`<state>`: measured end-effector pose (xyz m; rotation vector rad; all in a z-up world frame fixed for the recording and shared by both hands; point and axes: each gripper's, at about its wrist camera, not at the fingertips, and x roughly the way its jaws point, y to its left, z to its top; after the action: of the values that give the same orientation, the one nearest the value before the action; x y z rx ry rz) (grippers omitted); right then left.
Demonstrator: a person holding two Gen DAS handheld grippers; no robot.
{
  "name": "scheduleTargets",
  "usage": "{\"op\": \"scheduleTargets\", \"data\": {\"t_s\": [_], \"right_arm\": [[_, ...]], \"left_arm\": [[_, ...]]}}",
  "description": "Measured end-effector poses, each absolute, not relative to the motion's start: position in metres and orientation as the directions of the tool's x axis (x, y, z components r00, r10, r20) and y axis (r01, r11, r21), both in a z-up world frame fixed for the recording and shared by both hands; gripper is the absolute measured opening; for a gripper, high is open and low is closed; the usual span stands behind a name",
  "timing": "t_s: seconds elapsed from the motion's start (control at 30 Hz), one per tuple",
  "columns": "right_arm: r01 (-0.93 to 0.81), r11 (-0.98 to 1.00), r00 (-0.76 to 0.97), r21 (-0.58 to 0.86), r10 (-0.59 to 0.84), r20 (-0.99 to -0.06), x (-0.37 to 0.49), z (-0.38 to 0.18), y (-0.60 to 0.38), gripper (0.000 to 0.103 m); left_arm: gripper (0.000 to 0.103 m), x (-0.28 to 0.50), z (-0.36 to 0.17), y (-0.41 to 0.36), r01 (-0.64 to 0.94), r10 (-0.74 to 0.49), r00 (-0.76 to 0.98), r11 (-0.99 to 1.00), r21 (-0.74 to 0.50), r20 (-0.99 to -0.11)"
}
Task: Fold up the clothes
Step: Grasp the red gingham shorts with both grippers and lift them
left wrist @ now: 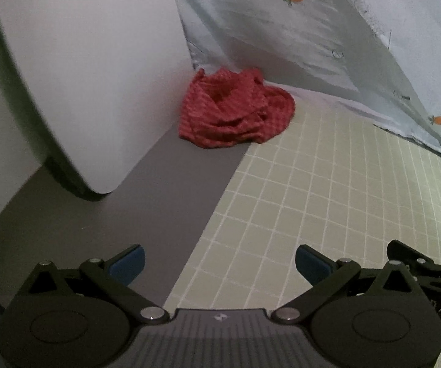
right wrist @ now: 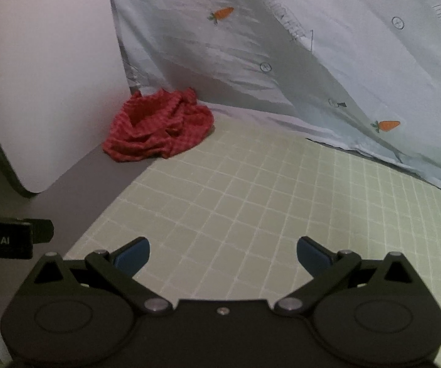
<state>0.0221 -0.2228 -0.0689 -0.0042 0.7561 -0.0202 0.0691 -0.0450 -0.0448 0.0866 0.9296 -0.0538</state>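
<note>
I see the crumpled red checked cloth garment (left wrist: 235,110) bunched in the far corner against the white curved panel (left wrist: 82,70), partly on the pale green gridded mat (left wrist: 312,199). My left gripper (left wrist: 218,262) and right gripper (right wrist: 222,256) both gape, holding nothing. Unfolded; I judge reaching and spreading it comes next.

Crumpled red cloth (left wrist: 235,109) beyond wide-spread left claw (left wrist: 219,262), well apart.

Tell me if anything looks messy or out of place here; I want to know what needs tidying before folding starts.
The red checked cloth lies crumpled in a heap in the far corner, against the white panel and the carrot-print sheet, mostly off the green grid mat. Both tools, left and right, are open and empty.
</note>
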Motion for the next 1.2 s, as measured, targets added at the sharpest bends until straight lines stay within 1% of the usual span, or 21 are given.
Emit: {"op": "scheduleTargets", "data": {"t_s": [0.1,0.23,0.53,0.63,0.7,0.73,0.77,0.8,0.83,0.87,0.9,0.93,0.97,1.0,1.03,1.07,1.1,1.2], "right_arm": [[0.006,1.000,0.713,-0.011,-0.013,-0.701,0.055,-0.081,-0.225,0.103],[-0.020,1.000,0.692,-0.005,0.010,-0.722,0.111,-0.101,-0.226,0.103],[-0.080,0.997,0.639,0.011,0.060,-0.767,0.236,-0.145,-0.227,0.103],[-0.113,0.993,0.654,0.032,0.099,-0.750,0.291,-0.160,-0.220,0.102],[-0.120,0.992,0.670,0.045,0.114,-0.734,0.325,-0.169,-0.213,0.094],[-0.118,0.992,0.678,0.048,0.116,-0.726,0.340,-0.173,-0.210,0.093],[-0.116,0.992,0.686,0.052,0.118,-0.718,0.356,-0.177,-0.207,0.089],[-0.110,0.992,0.691,0.056,0.117,-0.713,0.367,-0.181,-0.205,0.083],[-0.108,0.991,0.694,0.075,0.129,-0.708,0.375,-0.184,-0.204,0.080],[-0.106,0.990,0.697,0.095,0.142,-0.703,0.384,-0.188,-0.203,0.074],[-0.102,0.988,0.690,0.114,0.153,-0.708,0.390,-0.192,-0.203,0.060],[-0.102,0.986,0.680,0.133,0.166,-0.714,0.395,-0.196,-0.202,0.056],[-0.110,0.986,0.695,0.128,0.168,-0.699,0.396,-0.196,-0.201,0.042],[-0.128,0.984,0.693,0.125,0.179,-0.698,0.396,-0.195,-0.199,0.014],[-0.137,0.984,0.691,0.113,0.177,-0.701,0.394,-0.194,-0.198,0.006],[-0.146,0.984,0.707,0.100,0.175,-0.686,0.387,-0.191,-0.198,0.005],[-0.166,0.982,0.719,0.088,0.182,-0.671,0.379,-0.188,-0.199,0.003],[-0.175,0.983,0.732,0.058,0.170,-0.660,0.348,-0.176,-0.207,0.002]], "left_arm": [[0.103,0.098,-0.057,-0.049,0.095,-0.008,0.574,0.994,0.056,-0.819],[0.103,0.146,-0.076,-0.048,0.072,0.012,0.546,0.996,0.061,-0.838],[0.103,0.288,-0.134,-0.023,-0.020,0.044,0.501,0.999,0.039,-0.864],[0.103,0.332,-0.149,-0.014,-0.025,0.018,0.509,1.000,0.006,-0.861],[0.102,0.349,-0.154,-0.013,-0.006,-0.017,0.516,1.000,-0.023,-0.857],[0.101,0.357,-0.156,-0.013,0.004,-0.035,0.519,0.999,-0.038,-0.854],[0.100,0.365,-0.157,-0.012,0.015,-0.053,0.521,0.998,-0.053,-0.852],[0.095,0.373,-0.159,-0.012,0.025,-0.071,0.524,0.997,-0.068,-0.849],[0.091,0.381,-0.161,-0.012,0.036,-0.089,0.527,0.996,-0.082,-0.845],[0.078,0.389,-0.163,-0.011,0.047,-0.107,0.529,0.994,-0.097,-0.842],[0.066,0.393,-0.164,-0.011,0.046,-0.118,0.530,0.993,-0.111,-0.840],[0.059,0.395,-0.164,-0.012,0.044,-0.125,0.533,0.992,-0.119,-0.837],[0.042,0.396,-0.163,-0.014,0.043,-0.130,0.537,0.991,-0.127,-0.834],[0.022,0.398,-0.161,-0.015,0.042,-0.135,0.541,0.990,-0.134,-0.830],[0.012,0.394,-0.158,-0.017,0.050,-0.132,0.549,0.991,-0.126,-0.826],[0.003,0.389,-0.154,-0.020,0.061,-0.127,0.558,0.992,-0.112,-0.820],[0.003,0.384,-0.149,-0.022,0.071,-0.121,0.567,0.993,-0.098,-0.815],[0.003,0.361,-0.130,-0.028,0.102,-0.142,0.579,0.990,-0.102,-0.803]]}}
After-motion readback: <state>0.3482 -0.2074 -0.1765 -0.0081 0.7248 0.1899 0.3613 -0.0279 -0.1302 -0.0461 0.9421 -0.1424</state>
